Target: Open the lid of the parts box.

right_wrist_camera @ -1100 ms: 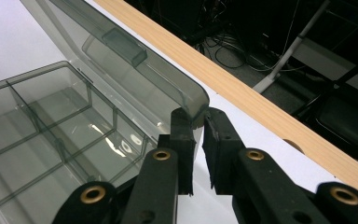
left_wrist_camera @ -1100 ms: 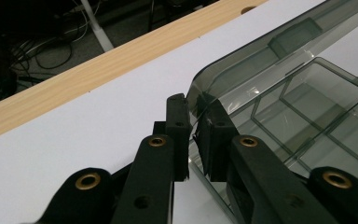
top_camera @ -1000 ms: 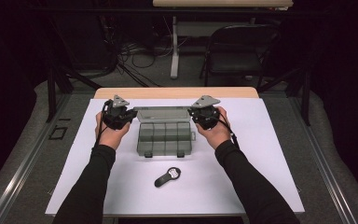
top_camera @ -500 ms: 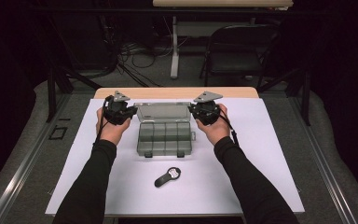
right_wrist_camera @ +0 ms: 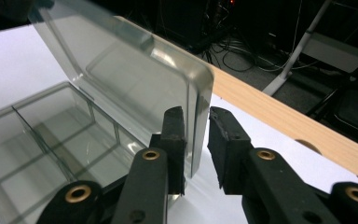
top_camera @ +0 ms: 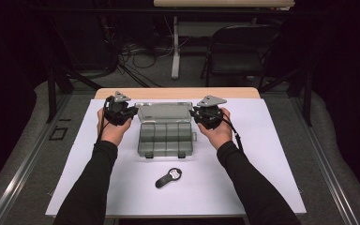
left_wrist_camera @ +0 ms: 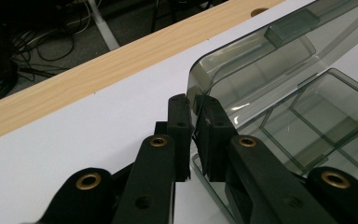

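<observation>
Currently:
- The clear organiser box (top_camera: 165, 136) sits mid-table, its lid (top_camera: 164, 112) raised, long axis running between the hands.
- The left gripper (left_wrist_camera: 192, 135) pinches the lid's left edge.
- The right gripper (right_wrist_camera: 196, 140) has just been opening; the right edge stands between its jaws, apparently unclamped.

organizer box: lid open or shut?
Open: the clear lid stands raised behind the box, whose empty compartments lie exposed.
</observation>
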### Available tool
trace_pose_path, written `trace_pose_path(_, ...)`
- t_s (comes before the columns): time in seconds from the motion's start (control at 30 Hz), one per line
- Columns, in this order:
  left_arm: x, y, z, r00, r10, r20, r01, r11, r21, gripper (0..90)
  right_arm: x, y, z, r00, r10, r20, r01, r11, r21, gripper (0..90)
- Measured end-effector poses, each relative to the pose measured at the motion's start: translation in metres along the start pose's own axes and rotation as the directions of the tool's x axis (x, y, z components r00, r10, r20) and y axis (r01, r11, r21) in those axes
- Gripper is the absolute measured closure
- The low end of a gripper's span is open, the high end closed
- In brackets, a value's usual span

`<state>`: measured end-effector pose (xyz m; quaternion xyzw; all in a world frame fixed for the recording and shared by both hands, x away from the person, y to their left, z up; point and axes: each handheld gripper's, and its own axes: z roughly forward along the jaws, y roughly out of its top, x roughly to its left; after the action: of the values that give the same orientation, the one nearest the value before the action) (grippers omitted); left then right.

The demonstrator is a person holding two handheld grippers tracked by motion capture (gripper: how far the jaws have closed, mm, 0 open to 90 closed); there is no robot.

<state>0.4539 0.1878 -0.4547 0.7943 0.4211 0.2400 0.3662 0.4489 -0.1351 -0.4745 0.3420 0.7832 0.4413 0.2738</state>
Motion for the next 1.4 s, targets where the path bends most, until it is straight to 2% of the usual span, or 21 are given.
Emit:
trace_pose_path(0.27,0.001,0.000,0.002,0.9999,-0.011,0.001,0.011,0.9999,-0.004,83.9,-0.001,-0.013,0.011,0.9999,0.013,0.005,-0.013,1.000,0.029,73.9)
trace_pose_path(0.37,0.002,0.001,0.002,0.9999,-0.014,0.004,0.014,0.9999,-0.003,84.2,-0.002,-0.019,0.018,0.9996,0.027,-0.004,-0.027,0.999,0.046,74.1)
trace_pose_path(0.43,0.002,0.001,0.002,0.9998,-0.018,0.007,0.018,0.9998,-0.002,84.3,-0.003,-0.025,0.027,0.9985,0.053,-0.008,-0.053,0.997,0.063,74.6)
trace_pose_path(0.63,0.003,0.001,0.003,0.9997,-0.022,0.007,0.022,0.9997,-0.008,84.4,-0.004,-0.030,0.038,0.9960,0.089,-0.007,-0.088,0.994,0.069,76.7)
trace_pose_path(0.73,0.003,0.001,0.003,0.9996,-0.025,0.009,0.025,0.9997,-0.007,84.4,-0.004,-0.031,0.040,0.9958,0.092,-0.005,-0.091,0.993,0.070,77.5)
trace_pose_path(0.93,0.003,0.001,0.003,0.9996,-0.026,0.007,0.026,0.9996,-0.007,84.4,-0.006,-0.035,0.045,0.9915,0.130,-0.010,-0.129,0.990,0.060,79.0)
trace_pose_path(1.07,0.003,0.001,0.003,0.9996,-0.027,0.006,0.027,0.9996,-0.008,84.5,-0.006,-0.035,0.045,0.9924,0.123,0.000,-0.123,0.990,0.063,82.6)
trace_pose_path(1.27,0.002,0.001,0.003,0.9991,-0.042,0.004,0.042,0.9991,-0.008,84.7,-0.005,-0.035,0.046,0.9957,0.091,0.016,-0.092,0.993,0.067,83.8)
trace_pose_path(1.4,0.002,0.001,0.004,0.9991,-0.042,0.003,0.042,0.9991,-0.010,84.7,-0.005,-0.035,0.046,0.9958,0.090,0.017,-0.091,0.994,0.062,84.0)
